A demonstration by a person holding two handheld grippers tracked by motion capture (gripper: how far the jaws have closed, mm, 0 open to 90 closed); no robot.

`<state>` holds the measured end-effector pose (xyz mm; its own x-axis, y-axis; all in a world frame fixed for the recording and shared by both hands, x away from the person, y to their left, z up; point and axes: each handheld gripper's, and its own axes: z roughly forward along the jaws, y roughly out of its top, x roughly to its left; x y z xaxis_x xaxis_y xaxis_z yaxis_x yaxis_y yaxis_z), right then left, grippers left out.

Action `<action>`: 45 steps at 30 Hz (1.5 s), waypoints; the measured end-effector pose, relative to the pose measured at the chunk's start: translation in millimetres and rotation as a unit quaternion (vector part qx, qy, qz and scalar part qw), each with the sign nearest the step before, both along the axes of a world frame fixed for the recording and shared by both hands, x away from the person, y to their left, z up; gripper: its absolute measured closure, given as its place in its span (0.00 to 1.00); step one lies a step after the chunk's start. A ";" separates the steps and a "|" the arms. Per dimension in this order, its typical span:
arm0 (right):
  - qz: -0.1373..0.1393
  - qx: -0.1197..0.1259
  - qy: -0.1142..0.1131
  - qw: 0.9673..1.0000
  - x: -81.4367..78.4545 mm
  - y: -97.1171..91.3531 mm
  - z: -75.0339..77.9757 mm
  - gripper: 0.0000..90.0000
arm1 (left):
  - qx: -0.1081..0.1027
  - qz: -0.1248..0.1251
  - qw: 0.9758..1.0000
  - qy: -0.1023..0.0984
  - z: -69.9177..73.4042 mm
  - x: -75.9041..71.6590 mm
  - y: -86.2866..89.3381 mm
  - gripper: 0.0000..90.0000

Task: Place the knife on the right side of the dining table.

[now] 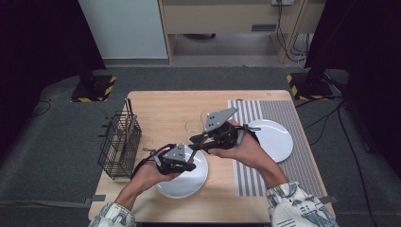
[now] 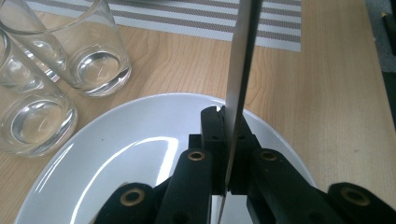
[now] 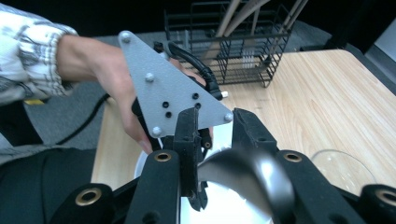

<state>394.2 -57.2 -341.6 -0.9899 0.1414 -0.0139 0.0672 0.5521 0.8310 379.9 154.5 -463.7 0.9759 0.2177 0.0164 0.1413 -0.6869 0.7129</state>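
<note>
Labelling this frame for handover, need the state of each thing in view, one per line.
Left tool: shut on the utensil.
Utensil: flat metal shaft clamped edge-on, its other end between the right tool's jaws.
Right tool: jaws apart around the utensil's rounded end, grip unclear.
Near plate: empty, under the left tool.
Far plate: empty, on the striped mat.
Glasses: two, upright, empty.
Wire caddy: upright, holds utensils.

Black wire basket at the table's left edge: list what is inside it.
The black wire basket holds several upright utensil handles, some pale like wood. Their lower ends are hidden behind the mesh, so the types are unclear.
</note>
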 end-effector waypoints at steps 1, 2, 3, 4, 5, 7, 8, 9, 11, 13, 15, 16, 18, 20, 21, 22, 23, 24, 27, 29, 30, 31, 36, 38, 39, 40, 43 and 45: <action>-0.002 -0.006 -0.002 1.000 0.1 0.3 0.5 0.79 | 0.000 0.000 1.000 -0.001 0.2 0.0 0.1 0.98; -0.006 -0.013 -0.004 1.000 0.3 0.5 0.8 0.78 | -0.002 0.001 1.000 0.000 0.3 -0.2 0.1 0.98; -0.007 -0.018 -0.006 1.000 0.9 0.4 0.8 0.79 | -0.003 0.001 1.000 0.001 0.7 0.1 0.5 0.98; -0.009 -0.023 -0.007 1.000 1.1 0.2 0.8 0.80 | -0.002 0.002 1.000 0.000 1.0 0.4 1.0 0.98; -0.009 -0.031 -0.008 0.999 1.3 -0.2 0.6 0.80 | -0.002 0.002 1.000 0.001 1.2 0.7 1.7 0.98; -0.011 -0.036 -0.007 0.999 1.4 -1.2 -0.1 0.80 | 0.003 0.001 1.000 0.000 1.3 0.9 2.5 0.98; -0.013 -0.039 -0.008 0.999 1.9 -2.0 -0.6 0.79 | 0.004 0.001 1.000 0.000 1.2 0.8 2.5 0.98; -0.015 -0.041 -0.007 0.999 2.1 -2.3 -1.0 0.79 | 0.004 0.001 1.000 0.000 1.1 0.8 2.6 0.98; -0.015 -0.041 -0.005 0.999 2.8 -3.3 -2.0 0.79 | 0.002 0.002 1.000 0.001 0.6 0.8 3.0 0.98; -0.016 -0.040 -0.003 0.999 3.1 -4.8 -3.0 0.79 | 0.000 0.001 1.000 0.003 0.1 0.7 3.1 0.98; -0.016 -0.043 -0.003 0.999 3.4 -6.0 -4.2 0.78 | 0.008 0.001 1.000 0.001 -0.8 0.5 2.2 0.98; -0.018 -0.046 -0.004 0.999 3.3 -6.1 -4.6 0.78 | 0.012 -0.001 1.000 0.005 -1.4 0.5 1.4 0.98; -0.018 -0.046 -0.009 0.999 2.3 -6.0 -4.3 0.78 | 0.023 -0.003 1.000 0.002 -2.6 0.1 -0.3 0.98; -0.020 -0.036 -0.011 0.999 1.8 -6.0 -1.4 0.77 | 0.030 -0.002 1.000 0.001 -3.7 -0.1 -1.6 0.98; -0.020 -0.033 -0.012 0.999 1.6 -5.9 0.6 0.77 | 0.035 0.000 0.999 0.002 -4.3 -0.1 -2.4 0.98; -0.020 -0.033 -0.015 0.999 0.8 -5.2 2.6 0.78 | 0.035 0.001 0.999 0.002 -4.9 0.1 -2.9 0.98; -0.020 -0.035 -0.018 0.999 -0.4 -4.1 4.3 0.78 | 0.037 0.001 0.999 0.001 -5.2 0.3 -3.2 0.98; -0.019 -0.034 -0.020 0.999 -1.4 -3.0 5.9 0.81 | 0.036 0.001 0.999 0.002 -5.4 0.4 -3.5 0.98; -0.018 -0.043 -0.028 0.998 -4.6 1.6 7.7 0.92 | 0.035 0.003 0.999 0.003 -4.7 1.0 -3.8 0.98; -0.023 -0.057 -0.036 0.997 -4.8 4.6 6.1 0.96 | 0.038 0.008 0.999 0.005 -4.5 1.4 -3.1 0.98; -0.027 -0.068 -0.037 0.997 -4.7 6.1 4.6 0.99 | 0.039 0.009 0.999 0.004 -4.3 1.7 -2.5 0.98; -0.025 -0.075 -0.038 0.996 -4.0 7.2 3.2 1.00 | 0.041 0.008 0.999 0.003 -3.9 1.9 -1.8 0.98; -0.038 -0.114 -0.052 0.991 -3.2 9.8 -3.7 1.00 | 0.036 0.015 0.999 0.004 -2.9 2.4 3.1 0.98; -0.044 -0.112 -0.049 0.991 -2.0 8.4 -6.3 1.00 | 0.035 0.016 0.999 0.005 -3.1 2.1 4.0 0.98; -0.046 -0.113 -0.048 0.991 -1.7 7.8 -7.3 1.00 | 0.035 0.018 0.999 0.005 -3.3 1.9 4.5 0.98; -0.050 -0.114 -0.045 0.991 -1.1 6.6 -9.0 1.00 | 0.034 0.017 0.999 0.006 -3.3 2.0 5.0 0.98; -0.056 -0.115 -0.042 0.991 1.4 2.3 -13.3 1.00 | 0.033 0.016 0.999 0.007 -2.6 2.3 6.4 0.98; -0.059 -0.112 -0.037 0.991 2.7 -1.0 -16.1 1.00 | 0.033 0.018 0.999 0.006 -2.4 2.4 6.9 0.98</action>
<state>396.9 -58.2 -357.7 -0.9618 0.2406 -0.1309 0.0846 0.7156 0.6934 382.3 161.3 -466.2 0.9678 0.2507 0.0207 0.1740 -0.7264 0.6649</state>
